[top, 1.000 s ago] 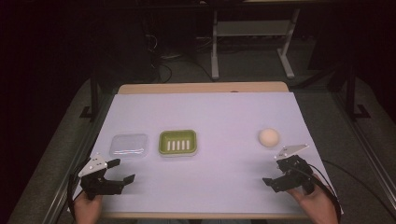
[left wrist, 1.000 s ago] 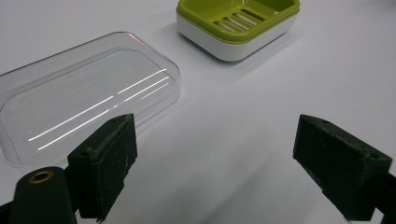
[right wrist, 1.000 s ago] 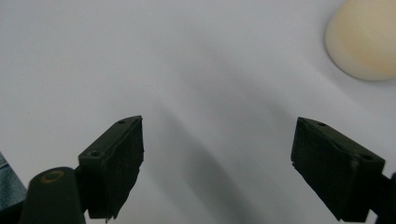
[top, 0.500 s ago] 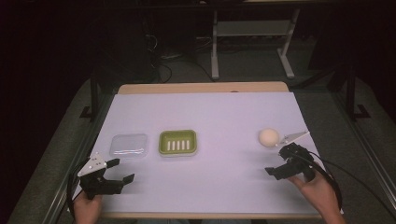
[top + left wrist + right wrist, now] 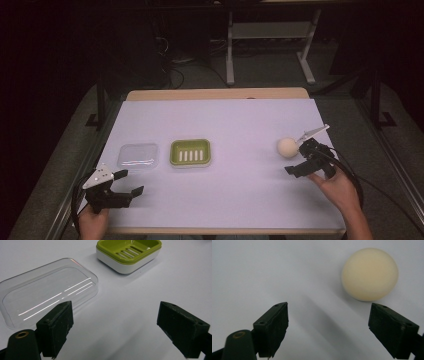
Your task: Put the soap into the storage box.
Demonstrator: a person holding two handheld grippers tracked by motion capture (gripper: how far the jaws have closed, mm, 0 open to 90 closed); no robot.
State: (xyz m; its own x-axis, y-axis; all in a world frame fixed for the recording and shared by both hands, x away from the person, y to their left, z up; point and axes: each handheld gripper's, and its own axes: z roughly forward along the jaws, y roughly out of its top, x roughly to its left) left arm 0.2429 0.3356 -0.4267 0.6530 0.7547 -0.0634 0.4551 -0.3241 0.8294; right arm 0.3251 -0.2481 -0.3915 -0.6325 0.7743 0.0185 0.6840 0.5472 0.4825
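The right gripper (image 5: 299,157) has moved forward and inward since a second ago, when it sat near the table's near right corner; it now hovers just beside the cream ball (image 5: 287,146), its jaws spread wide and holding nothing. In the right gripper view the ball (image 5: 370,274) lies ahead of the open jaws, a little toward the right jaw, and apart from both. The ball itself has not shifted: it rests on the right part of the table, well apart from the other things. The left gripper (image 5: 127,182) stays where it was at the near left corner, its jaws likewise released and empty, pointing toward the clear lid (image 5: 138,155) and the green soap dish (image 5: 190,153), which lie side by side left of the middle and have not moved. The left gripper view shows the lid (image 5: 47,295) close in front of the left jaw and the soap dish (image 5: 128,253) farther off. The table (image 5: 235,120) is covered by a pale, plain sheet with a wooden edge at the far side. Beyond it the room is dark, with a grey floor, cables and a light metal stand.
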